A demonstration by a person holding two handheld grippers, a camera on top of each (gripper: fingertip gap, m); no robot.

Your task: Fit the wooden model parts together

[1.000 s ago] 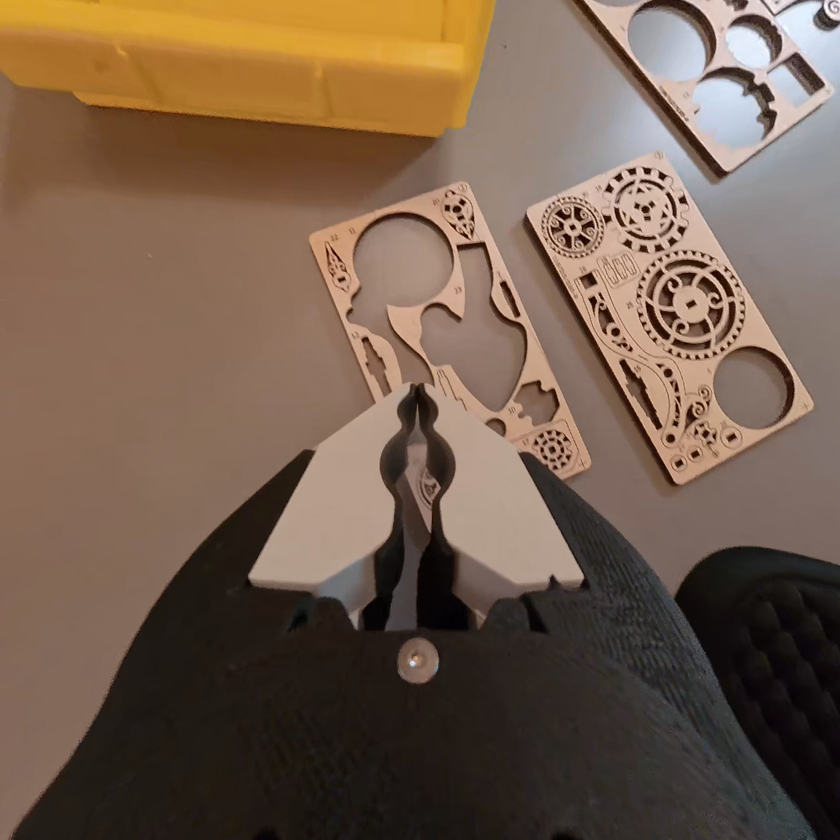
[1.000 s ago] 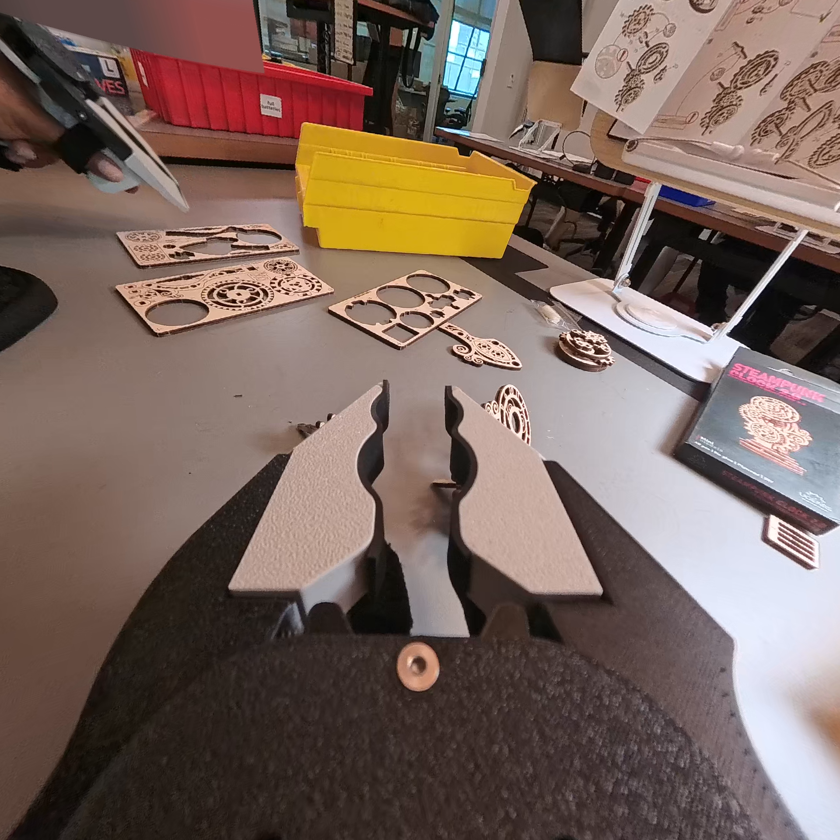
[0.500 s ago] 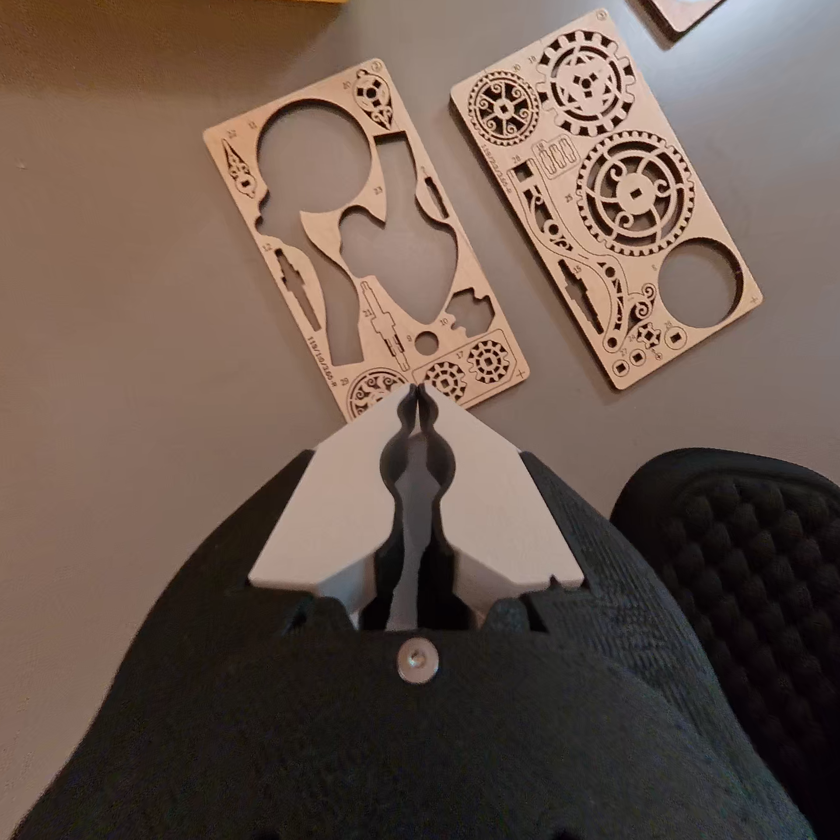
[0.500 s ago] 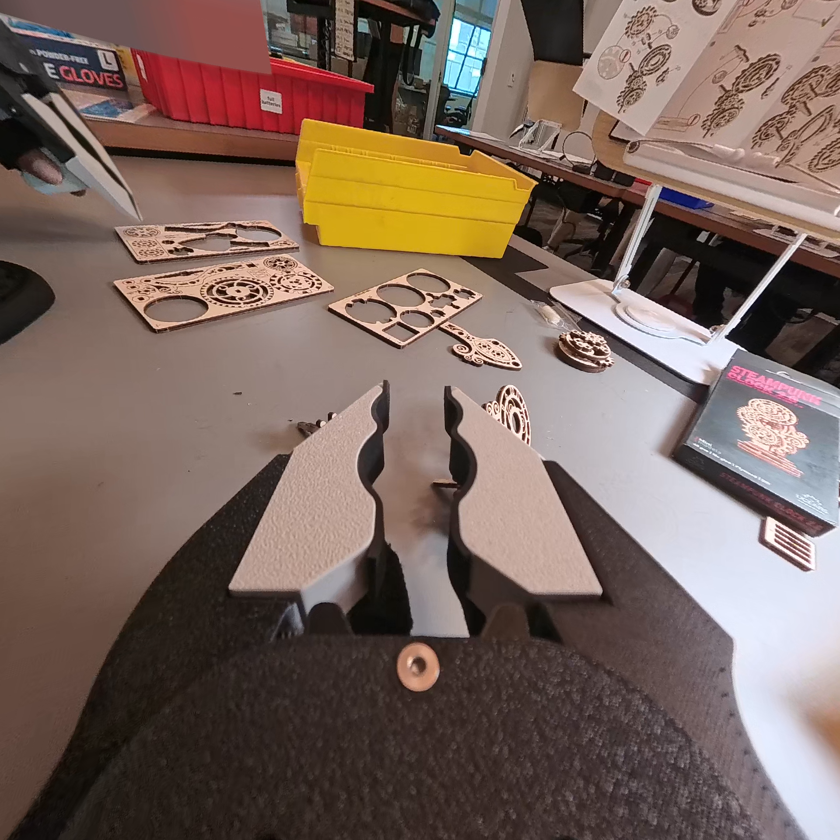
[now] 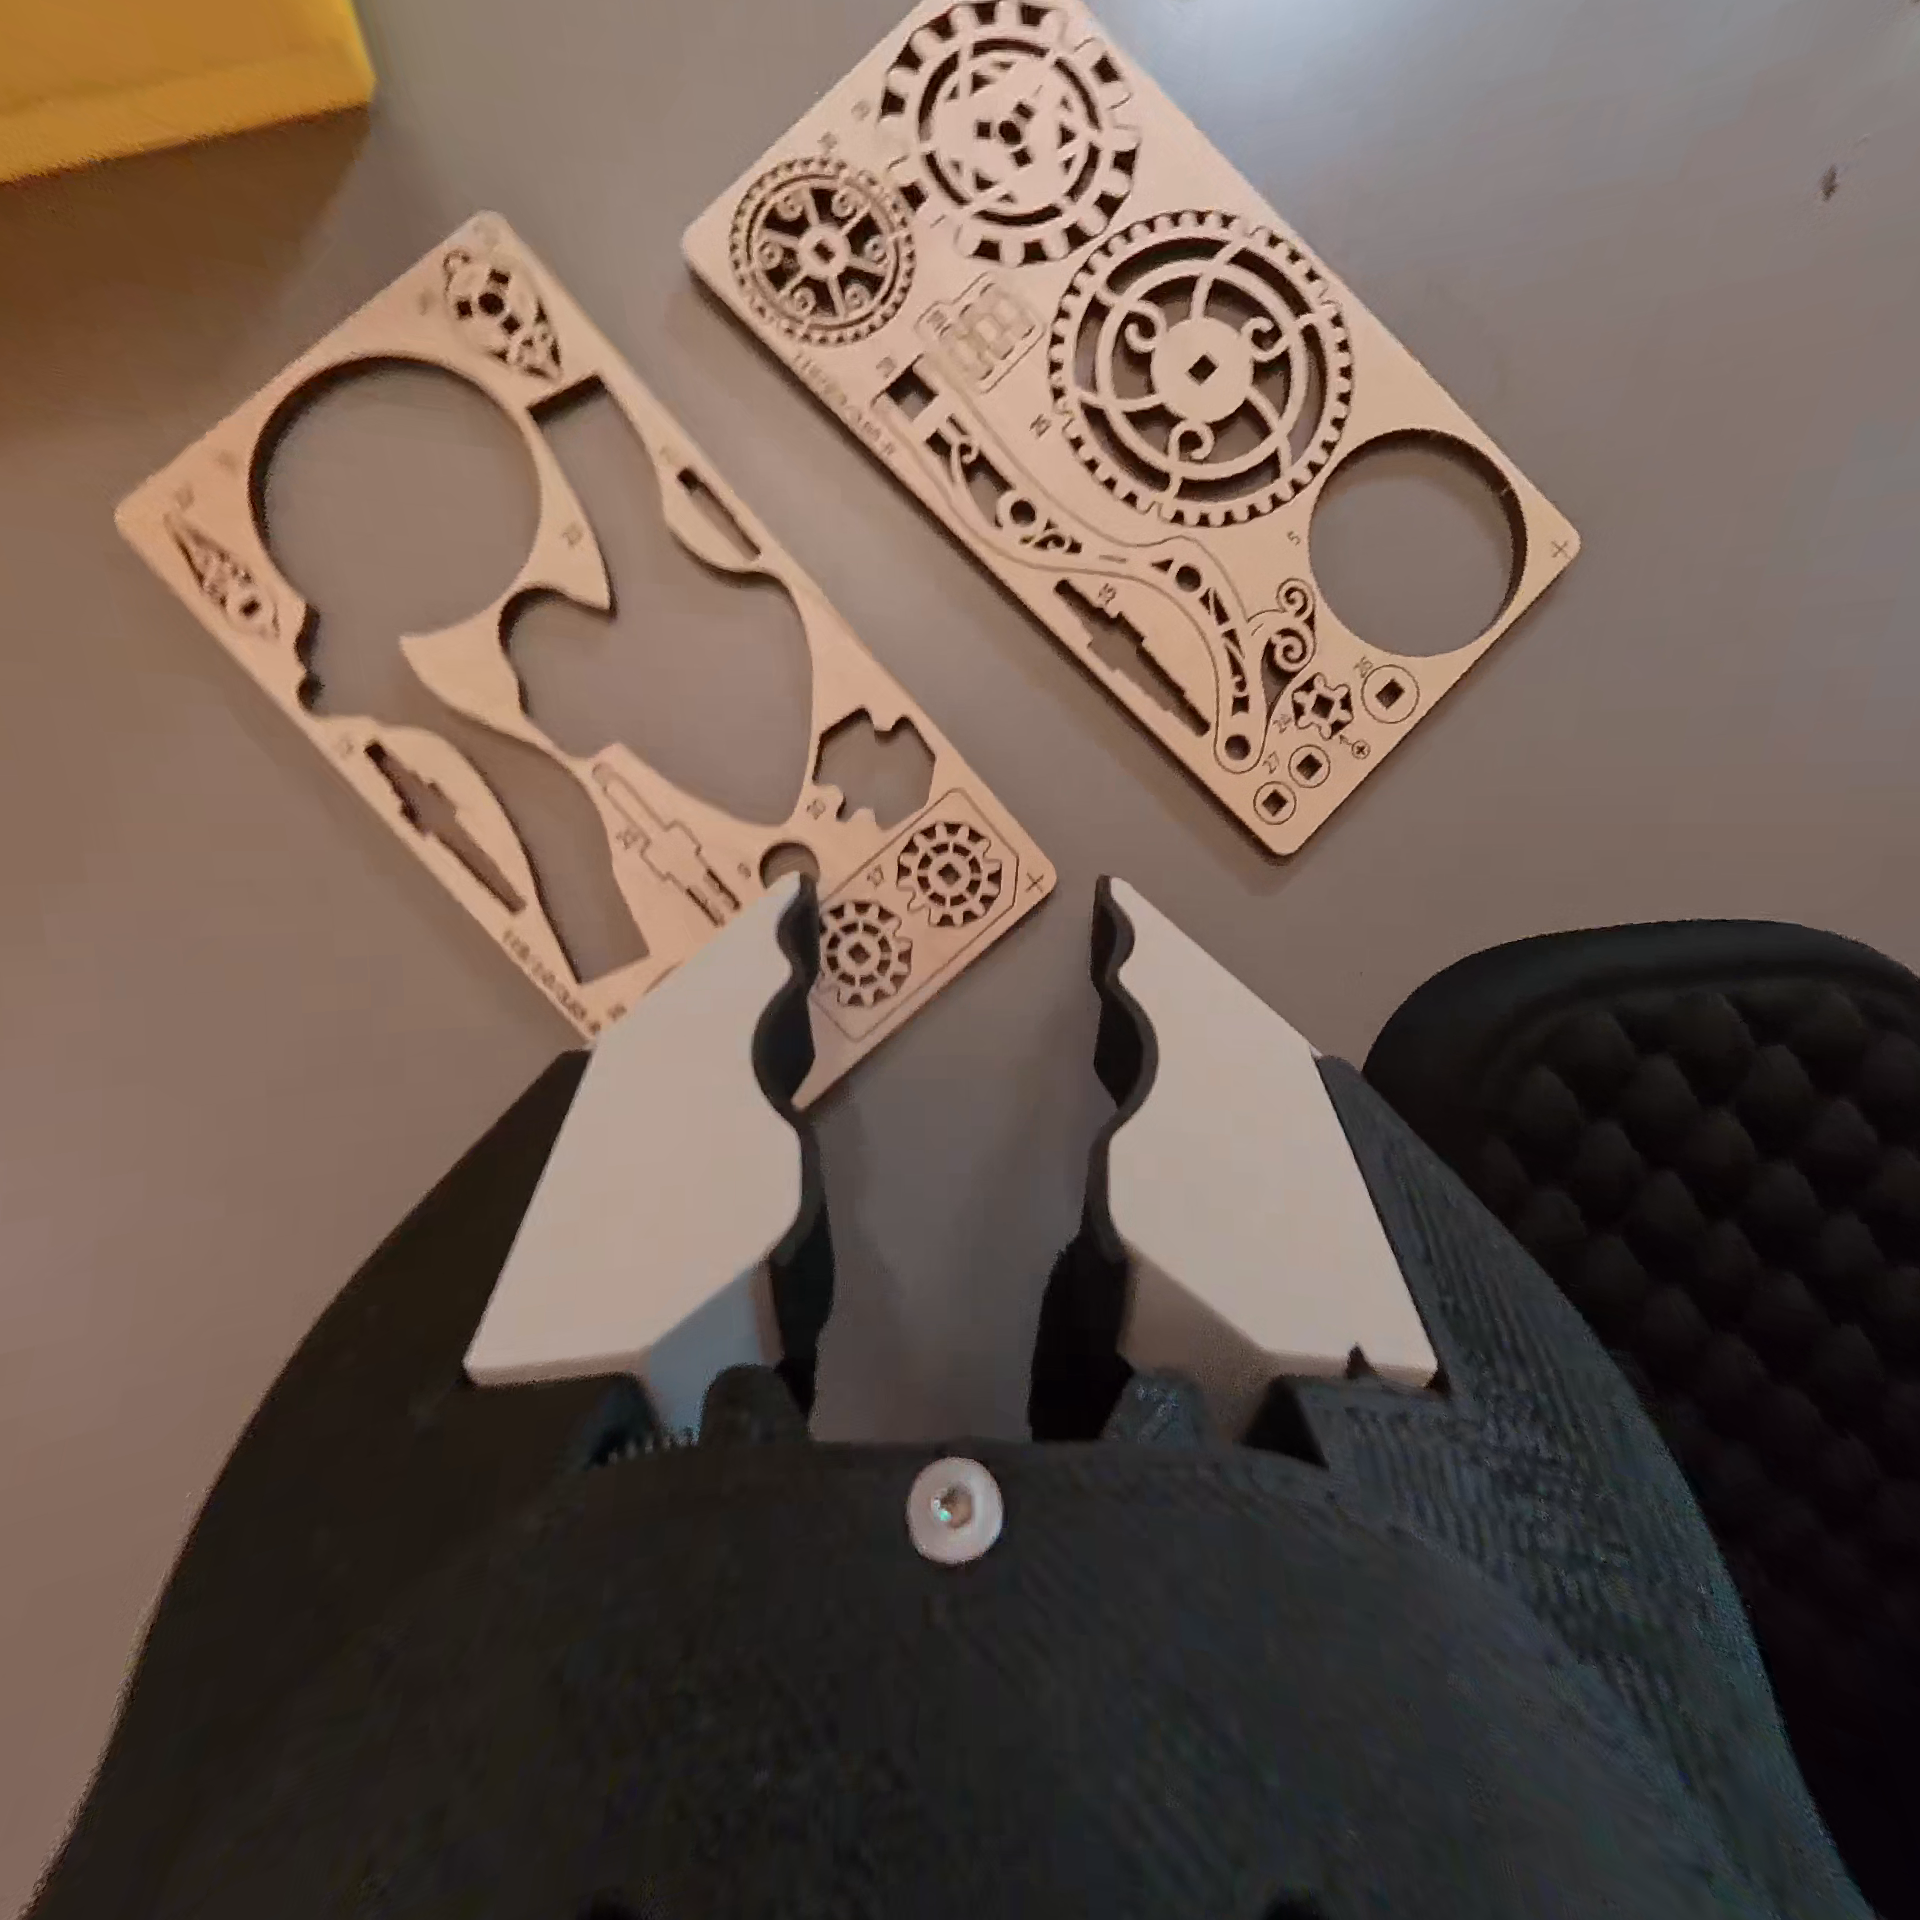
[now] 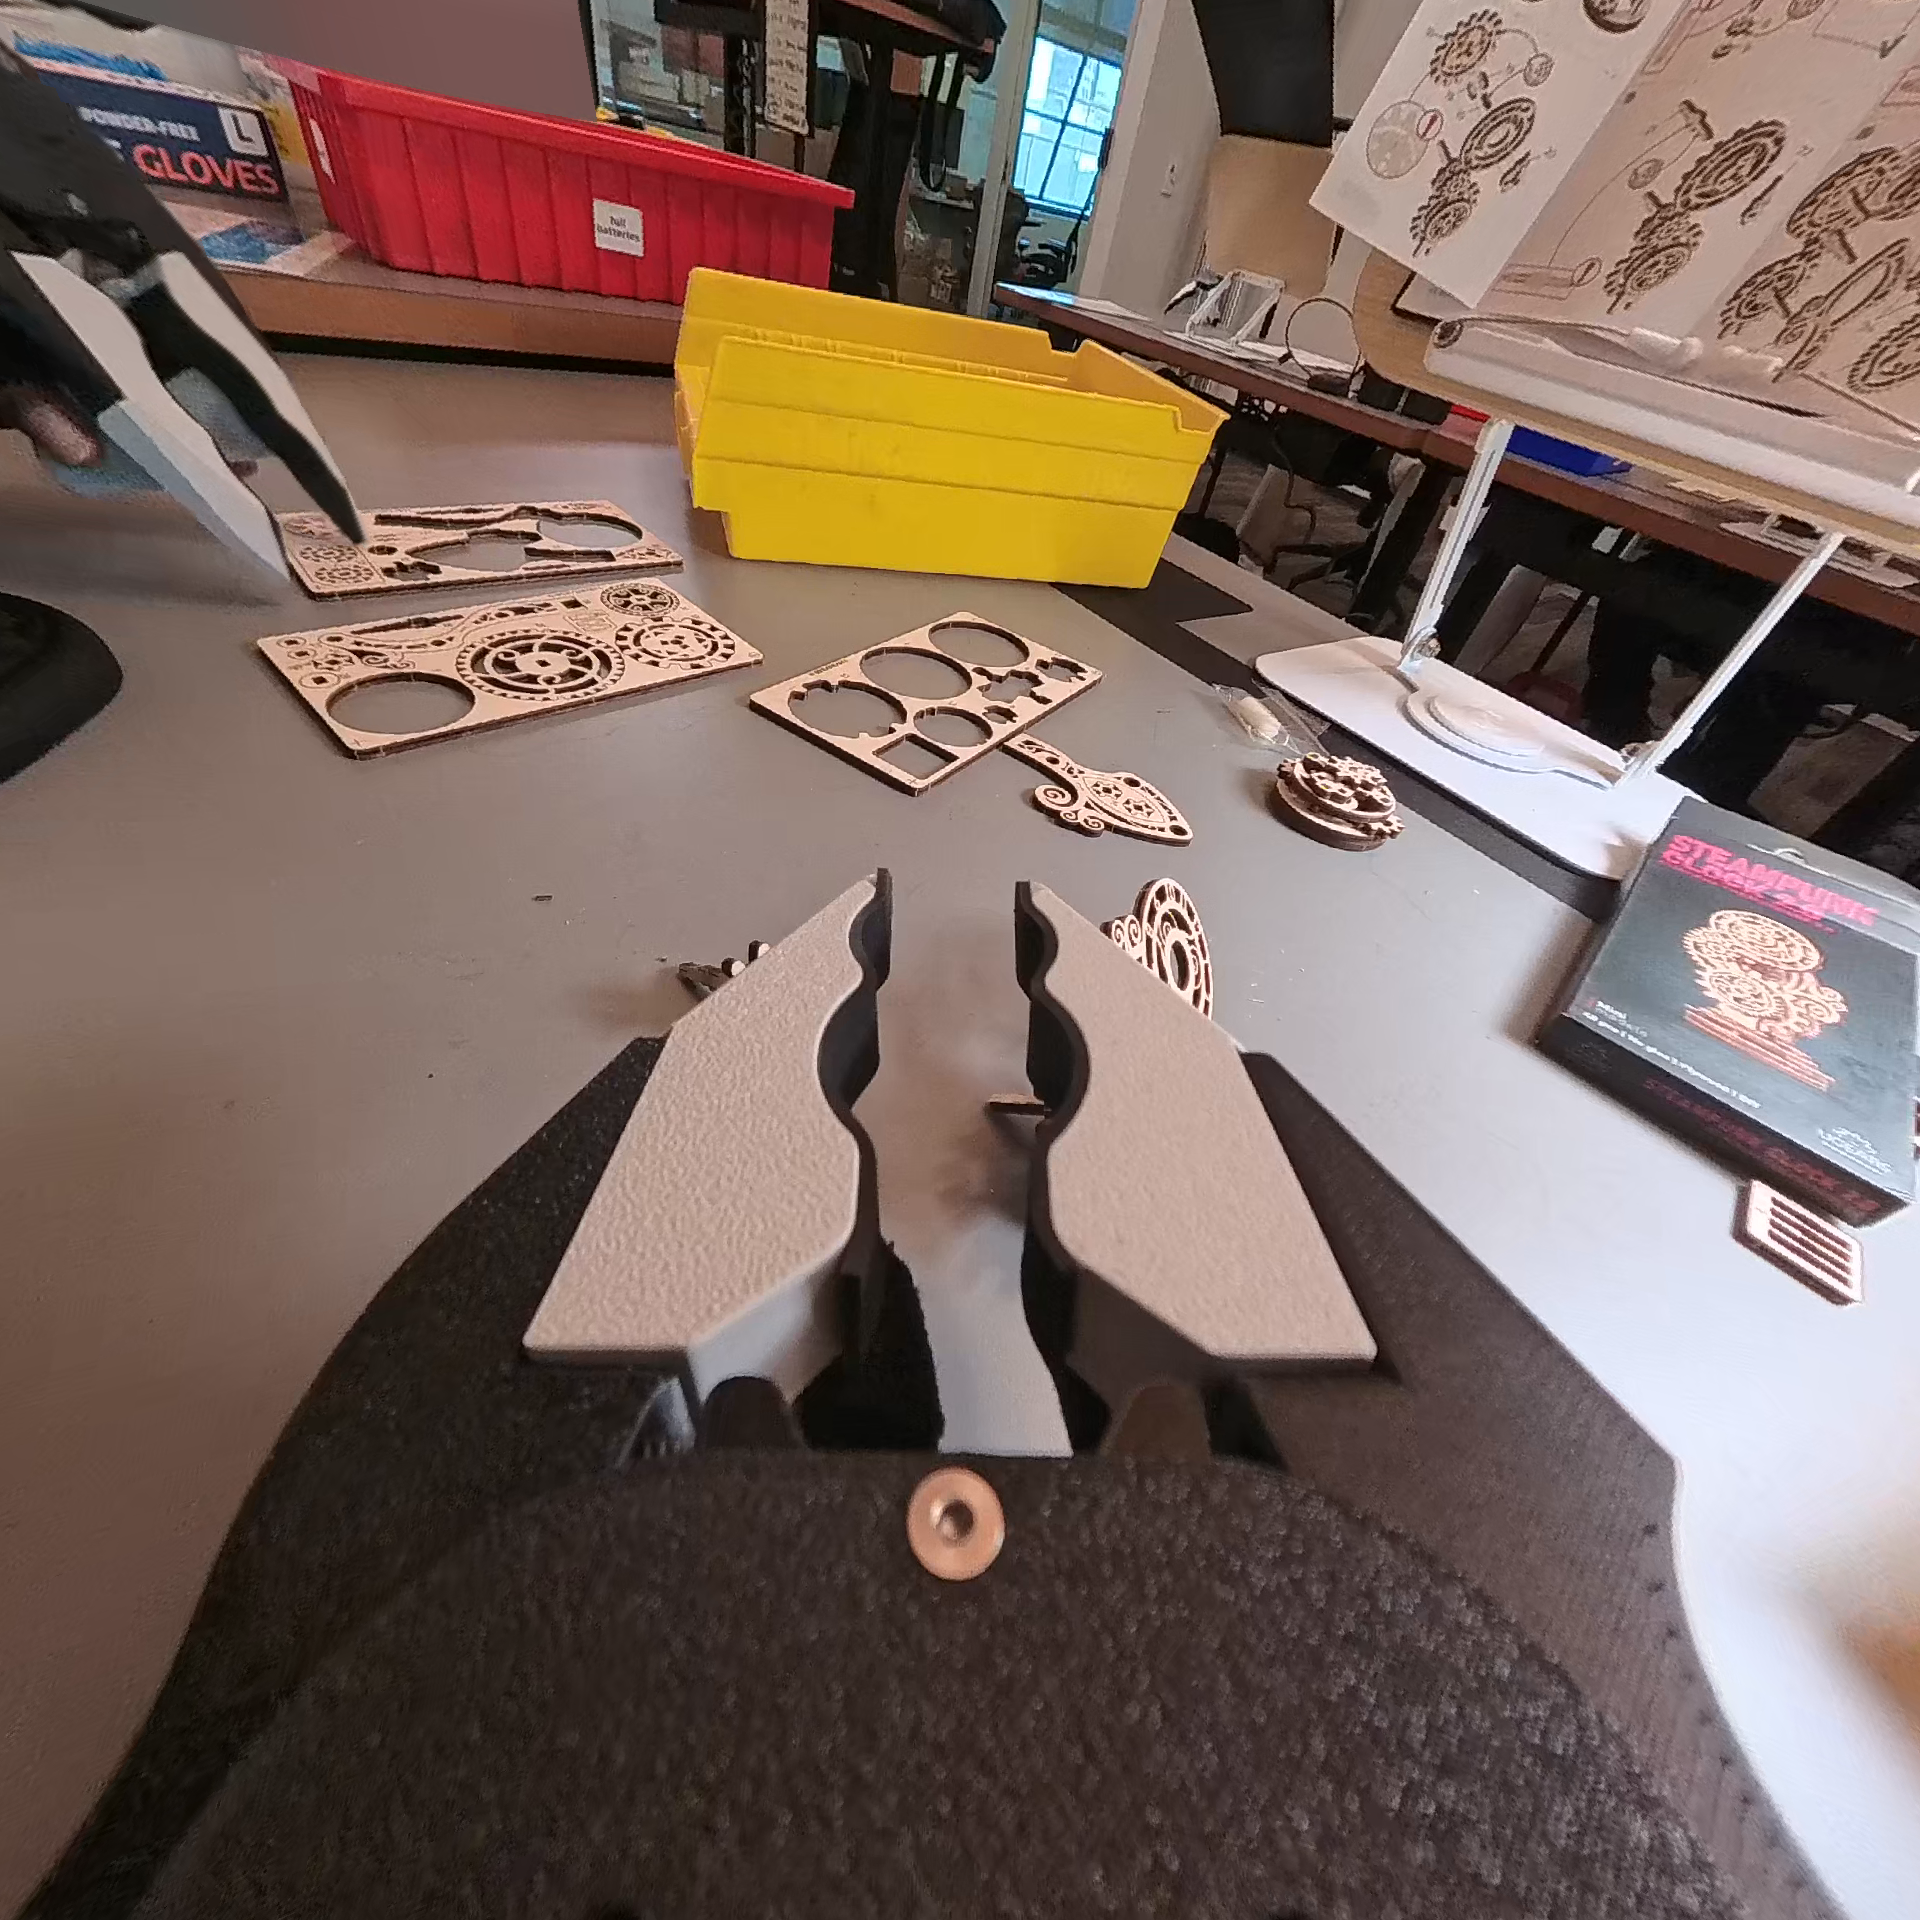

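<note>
left gripper [image 5: 951, 899] agape above slanted wooden sheet [image 5: 582, 665]

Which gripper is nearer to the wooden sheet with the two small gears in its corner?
Left. The left gripper hovers open right over the two-gear corner of that wooden sheet. The right gripper is well apart from it, open, low over the grey table.
</note>
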